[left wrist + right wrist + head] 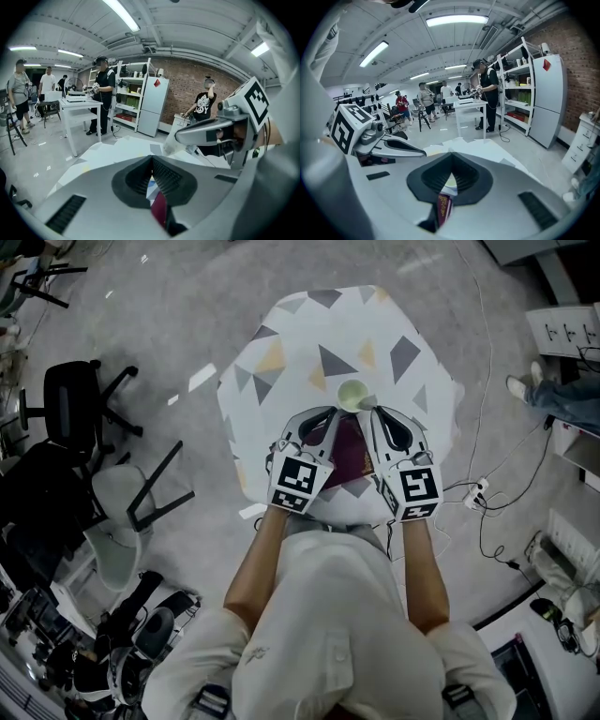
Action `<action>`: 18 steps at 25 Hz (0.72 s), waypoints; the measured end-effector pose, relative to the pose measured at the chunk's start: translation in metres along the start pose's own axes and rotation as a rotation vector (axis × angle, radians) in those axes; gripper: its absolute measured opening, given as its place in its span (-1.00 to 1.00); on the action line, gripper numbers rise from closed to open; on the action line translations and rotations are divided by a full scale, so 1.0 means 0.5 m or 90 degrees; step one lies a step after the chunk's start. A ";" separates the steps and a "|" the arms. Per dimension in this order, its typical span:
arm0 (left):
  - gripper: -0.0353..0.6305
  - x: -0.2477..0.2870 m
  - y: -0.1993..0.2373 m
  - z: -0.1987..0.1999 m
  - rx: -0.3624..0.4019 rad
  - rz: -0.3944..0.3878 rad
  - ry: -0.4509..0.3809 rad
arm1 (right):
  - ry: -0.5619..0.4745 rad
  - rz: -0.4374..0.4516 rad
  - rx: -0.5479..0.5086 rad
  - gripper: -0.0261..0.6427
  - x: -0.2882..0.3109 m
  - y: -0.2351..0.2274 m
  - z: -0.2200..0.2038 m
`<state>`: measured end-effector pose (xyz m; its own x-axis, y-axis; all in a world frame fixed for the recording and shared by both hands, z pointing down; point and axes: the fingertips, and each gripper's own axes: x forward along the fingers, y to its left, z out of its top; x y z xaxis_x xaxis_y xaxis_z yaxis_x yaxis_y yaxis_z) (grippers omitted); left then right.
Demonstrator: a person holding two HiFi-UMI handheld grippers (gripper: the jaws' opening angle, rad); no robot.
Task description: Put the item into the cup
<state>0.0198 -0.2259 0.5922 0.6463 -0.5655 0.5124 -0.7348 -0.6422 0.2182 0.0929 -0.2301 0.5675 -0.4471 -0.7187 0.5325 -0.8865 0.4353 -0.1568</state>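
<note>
Counter [281,343]: small, white top w/ triangle pattern; person [328,634] stands at near edge.
Cup [352,395]: pale, upright, mouth up, mid-counter, just beyond both gripper tips. Looks empty from above, tho small in view.
Item: maroon packet [345,454], flat, gold print on one face. Lies on counter btwn the two grippers, nearer the person than the cup is. Not in cup.
Left gripper [330,413]: jaws together at the tips, nothing pinched. Packet only shows thru the hollow behind the tips, lying below. Tip close to cup's left side; touching or not, can't tell.
Right gripper [377,414]: same, jaws closed tip to tip, empty. Packet and counter seen thru the hollow. Tip just right of cup.
Hold on packet: none. Both grippers sit over its side edges, as far as head view shows.
Done so far: nil that shows. Cup in place, packet loose on counter.
Left to do: open a gripper, take packet by an edge, lift, carry fwd to cup, drop in, i.e. the whole job.
Progress est.: start / approach stage.
Fit note: packet looks wider than cup mouth from above, so prob. goes in end-on or bent; a guess only.
Room: other people [487,89], white fridge [153,105], shelves [129,98] in bkgd; not part of job.
</note>
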 end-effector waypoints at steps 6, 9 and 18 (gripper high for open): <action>-0.86 0.015 0.005 -0.013 -0.007 -0.001 0.008 | 0.019 0.014 0.006 -0.91 0.035 -0.002 -0.026; -0.85 0.018 0.009 -0.017 -0.010 0.000 0.010 | 0.029 0.022 0.005 -0.91 0.047 0.000 -0.038; -0.85 0.021 0.016 -0.026 -0.018 0.007 0.017 | 0.052 0.038 0.001 -0.91 0.075 0.008 -0.063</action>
<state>0.0179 -0.2303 0.6101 0.6333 -0.5582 0.5361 -0.7473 -0.6213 0.2359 0.0765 -0.2382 0.6131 -0.4883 -0.6452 0.5876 -0.8586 0.4756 -0.1914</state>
